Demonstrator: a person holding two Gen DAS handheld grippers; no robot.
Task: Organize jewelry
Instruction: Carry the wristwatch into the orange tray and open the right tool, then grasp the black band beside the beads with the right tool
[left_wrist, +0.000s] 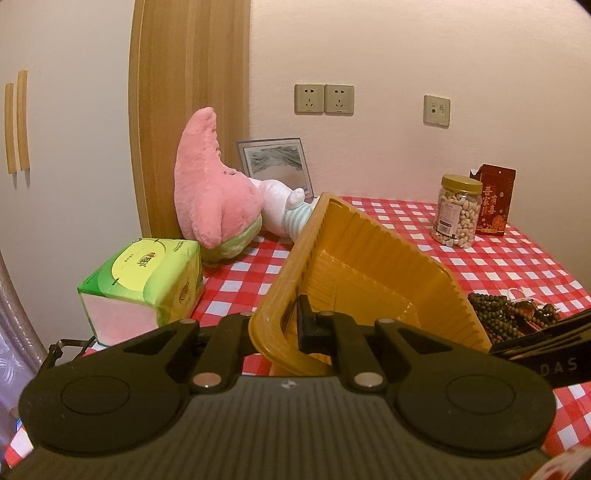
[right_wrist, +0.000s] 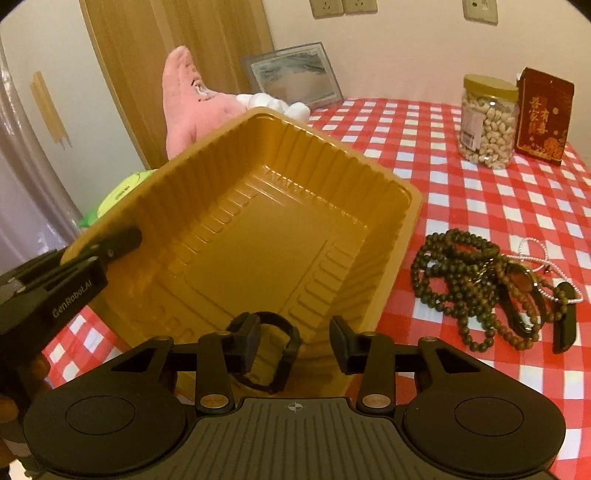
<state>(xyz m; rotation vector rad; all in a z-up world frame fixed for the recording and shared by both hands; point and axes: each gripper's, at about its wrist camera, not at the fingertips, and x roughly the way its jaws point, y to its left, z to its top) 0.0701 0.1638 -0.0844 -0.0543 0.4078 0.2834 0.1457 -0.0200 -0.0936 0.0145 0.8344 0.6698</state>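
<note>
Jaws: left gripper (left_wrist: 293, 325) is pinched on the near-left rim of the yellow tray (right_wrist: 280, 229), one jaw inside the wall and one outside, tilting the tray so its far edge lifts off the worktop (right_wrist: 461, 177). Right gripper (right_wrist: 293, 341) has its jaws spread over the tray's near end, nothing pressed between them; a black bracelet (right_wrist: 275, 354) lies on the tray floor just under and beside its left jaw, apparently free.

Remaining jewelry: a heap of dark bead strands (right_wrist: 465, 280) on the checked cloth just right of the tray, tangled w/ a thin white bead chain (right_wrist: 535, 247) and a black watch-like band (right_wrist: 565, 321).

Handling, judged: tray is thin moulded plastic w/ ribbed walls, so light, springy, likely to flex or twist under a one-corner pinch; a grip on the rolled rim is best, as the left jaws now have. Bead strands are light, limp, round and smooth, so prone to slip and to drag neighbours along; take hold across a bunched section of several loops, not a single bead. White chain looks finest and most fragile; lift it apart from the heap, if poss. Black band looks stiffer; pinch across its width.

Background: nut jar (right_wrist: 487, 125), red box (right_wrist: 543, 118), pink plush (left_wrist: 210, 188), tissue pack (left_wrist: 144, 284), all well apart from the work.
</note>
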